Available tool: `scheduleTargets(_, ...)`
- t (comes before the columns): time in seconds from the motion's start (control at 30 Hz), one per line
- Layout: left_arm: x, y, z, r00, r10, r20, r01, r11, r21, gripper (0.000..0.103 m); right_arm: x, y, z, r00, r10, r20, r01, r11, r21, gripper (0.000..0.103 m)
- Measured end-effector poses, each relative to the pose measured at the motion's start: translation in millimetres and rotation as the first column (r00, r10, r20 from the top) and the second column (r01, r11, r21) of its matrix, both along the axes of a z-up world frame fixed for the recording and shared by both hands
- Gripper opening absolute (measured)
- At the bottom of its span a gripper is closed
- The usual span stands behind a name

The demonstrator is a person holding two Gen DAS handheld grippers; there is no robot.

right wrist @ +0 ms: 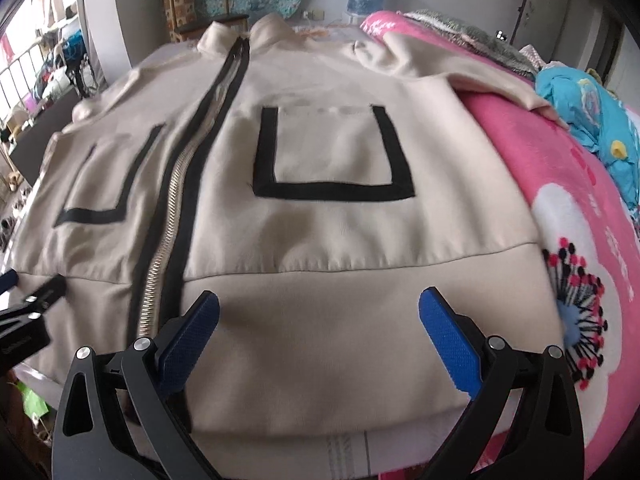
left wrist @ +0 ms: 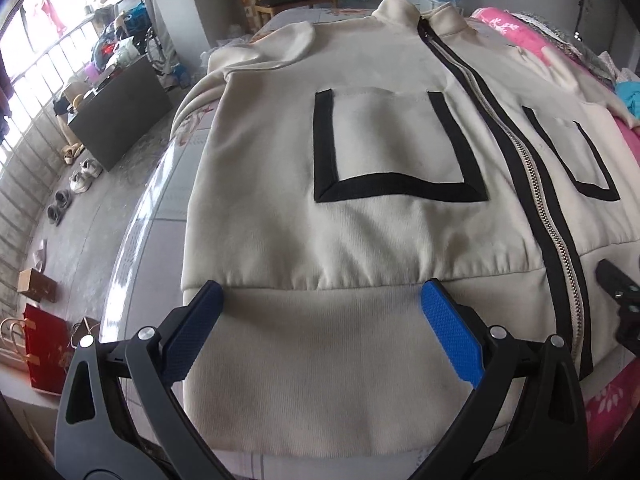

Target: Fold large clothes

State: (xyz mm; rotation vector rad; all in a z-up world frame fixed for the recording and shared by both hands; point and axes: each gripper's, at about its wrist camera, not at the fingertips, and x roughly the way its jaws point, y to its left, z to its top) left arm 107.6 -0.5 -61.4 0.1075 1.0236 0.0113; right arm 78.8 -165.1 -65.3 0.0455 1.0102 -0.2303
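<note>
Across the left wrist view, the cream jacket (left wrist: 360, 152) lies front-up and zipped, filling the middle of the frame, collar at the top centre and waistband at the bottom. The left gripper (left wrist: 320, 300) hovers low over that waistband with its blue fingers (left wrist: 448, 332) spread wide, nothing between them. The zipper (left wrist: 536, 184) runs down the right side, and the tip of the other tool pokes in at the right edge. My guess is that a pinch here could catch only the top layer of the waistband, so the back would drag behind and the fold would come out crooked. Shoes (left wrist: 82, 176) and a red bag (left wrist: 44, 348) sit on the floor at the left, well apart from the work.

Over in the right wrist view, the right gripper (right wrist: 320, 300) also stands wide open above the waistband, right of the zipper, gripping nothing. The pink floral blanket (right wrist: 560, 208) fills the right side under the jacket; a low pinch could take blanket with the cloth. One sleeve (right wrist: 460, 68) trails to the upper right near a blue bundle (right wrist: 584, 112) and looks likely to flop loose during a fold. The left tool shows at the left edge, near enough for the two to clash if both move inward.
</note>
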Motion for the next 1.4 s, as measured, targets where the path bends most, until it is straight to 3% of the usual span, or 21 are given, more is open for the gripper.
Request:
scheduleTargets(0.17, 2, 5, -2, 1.000, -0.020, -0.002, 0.020, 0.999, -0.037, 0.097, 0, -10, -4, 1.000, 0.010, -0.010, -0.010, 0.998, 0.068, 0.097)
scheduleTargets(0.53, 1, 8, -2, 0.998, -0.066, -0.005, 0.065, 0.997, -0.051, 0.097, -11, -11, -6, 0.997, 0.065, 0.043, -0.068, 0.995, 0.073, 0.097)
scheduleTargets(0.77, -9, 11, -1, 0.991, -0.123, 0.050, 0.127, 0.990, -0.066, 0.096, -21, -18, 3, 0.992, 0.110, 0.061, -0.117, 0.987, 0.107, 0.097)
scheduleTargets(0.9, -25, 29, 13, 0.984, -0.139, 0.112, 0.153, 0.980, -0.124, 0.095, -54, -46, 36, 0.984, 0.043, 0.173, -0.063, 0.992, 0.112, 0.097)
scheduleTargets(1.0, -36, 48, 20, 0.982, -0.120, 0.146, 0.140, 0.980, -0.141, 0.095, -71, -82, 50, 0.980, -0.050, 0.195, 0.033, 0.995, 0.093, 0.097)
scheduleTargets(1.13, -40, 69, 20, 0.988, -0.086, 0.131, 0.107, 0.980, -0.168, 0.071, -79, -125, 47, 0.975, -0.155, 0.161, 0.136, 0.983, 0.125, 0.092)
scheduleTargets(1.27, -36, 91, 6, 0.998, -0.031, 0.059, 0.044, 0.970, -0.238, 0.053, -70, -138, 33, 0.979, -0.163, 0.119, 0.148, 0.981, 0.124, 0.083)
scheduleTargets(1.33, -38, 99, 4, 0.998, -0.011, 0.062, 0.027, 0.965, -0.262, 0.046, -65, -138, 26, 0.984, -0.156, 0.090, 0.144, 0.981, 0.131, 0.074)
scheduleTargets(1.4, -39, 103, 4, 0.998, 0.000, 0.062, 0.017, 0.963, -0.269, 0.045, -67, -134, 21, 0.987, -0.143, 0.072, 0.132, 0.982, 0.138, 0.065)
